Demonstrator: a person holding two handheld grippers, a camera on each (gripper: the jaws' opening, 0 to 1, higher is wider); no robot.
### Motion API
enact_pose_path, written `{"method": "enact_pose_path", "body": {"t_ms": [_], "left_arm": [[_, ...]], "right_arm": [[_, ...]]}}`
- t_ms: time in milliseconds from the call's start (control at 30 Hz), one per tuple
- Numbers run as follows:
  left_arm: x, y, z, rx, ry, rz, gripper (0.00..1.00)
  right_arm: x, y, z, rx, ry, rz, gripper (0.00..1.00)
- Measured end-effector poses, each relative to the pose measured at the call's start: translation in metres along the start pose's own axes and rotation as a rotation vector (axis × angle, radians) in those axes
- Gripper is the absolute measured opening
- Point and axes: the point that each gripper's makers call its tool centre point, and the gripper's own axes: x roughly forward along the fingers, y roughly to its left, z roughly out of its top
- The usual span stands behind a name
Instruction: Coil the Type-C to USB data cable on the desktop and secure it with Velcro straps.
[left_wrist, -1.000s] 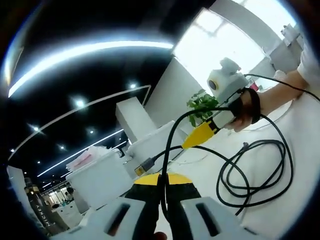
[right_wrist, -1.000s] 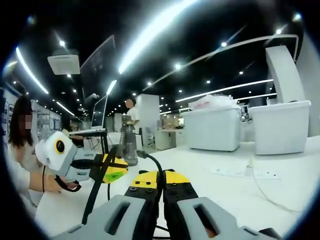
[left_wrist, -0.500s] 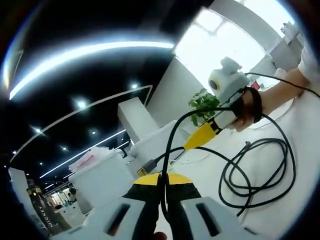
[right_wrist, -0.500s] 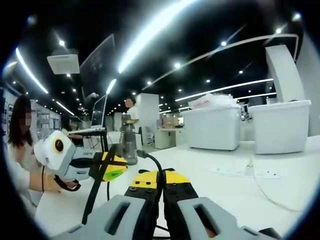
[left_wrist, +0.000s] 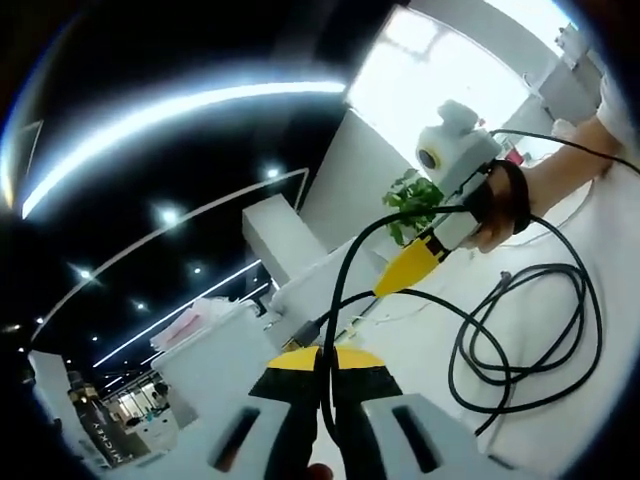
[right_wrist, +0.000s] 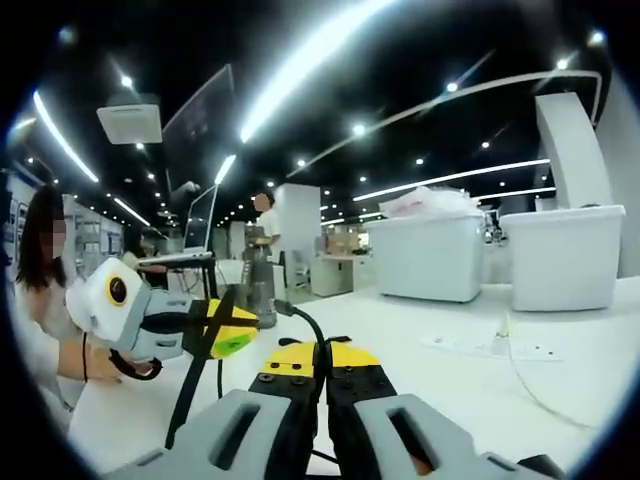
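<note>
Still clamped — both hand-held grippers (left_wrist: 322, 375) (right_wrist: 322, 375) on the cable (left_wrist: 520, 340).

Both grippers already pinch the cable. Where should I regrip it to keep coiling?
Take the black cable on the slack strand leading into the loose loops on the white desktop, coming from above. That stretch lies free, while the raised span between the grippers is taut.

I'm looking into a big open-plan office: long strip lights (right_wrist: 300, 60) and spotlights on a dark ceiling, a white bench (right_wrist: 560, 385), a monitor on a stand (right_wrist: 198, 225), desks further back, white storage bins (right_wrist: 425, 255), and a potted plant (left_wrist: 408, 200) by a bright window (left_wrist: 440, 80).
</note>
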Motion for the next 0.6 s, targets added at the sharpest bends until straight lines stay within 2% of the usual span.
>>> {"method": "enact_pose_path", "body": {"t_ms": [167, 367, 433, 500, 600], "left_arm": [[0.001, -0.001, -0.002, 0.011, 0.009, -0.002, 0.04], [0.001, -0.003, -0.004, 0.073, 0.028, -0.002, 0.04], [0.001, -0.002, -0.003, 0.091, 0.032, 0.008, 0.04], [0.0, 0.003, -0.002, 0.095, 0.032, 0.031, 0.05], [-0.002, 0.008, -0.001, 0.109, 0.033, 0.059, 0.1]], "right_arm": [[-0.002, 0.004, 0.004, -0.055, 0.006, -0.006, 0.02], [-0.005, 0.008, 0.014, -0.12, 0.002, -0.016, 0.02], [-0.005, 0.011, 0.018, -0.139, 0.001, -0.009, 0.02], [-0.004, 0.015, 0.018, -0.196, 0.02, -0.008, 0.02], [-0.001, 0.021, 0.014, -0.237, 0.051, -0.007, 0.02]]}}
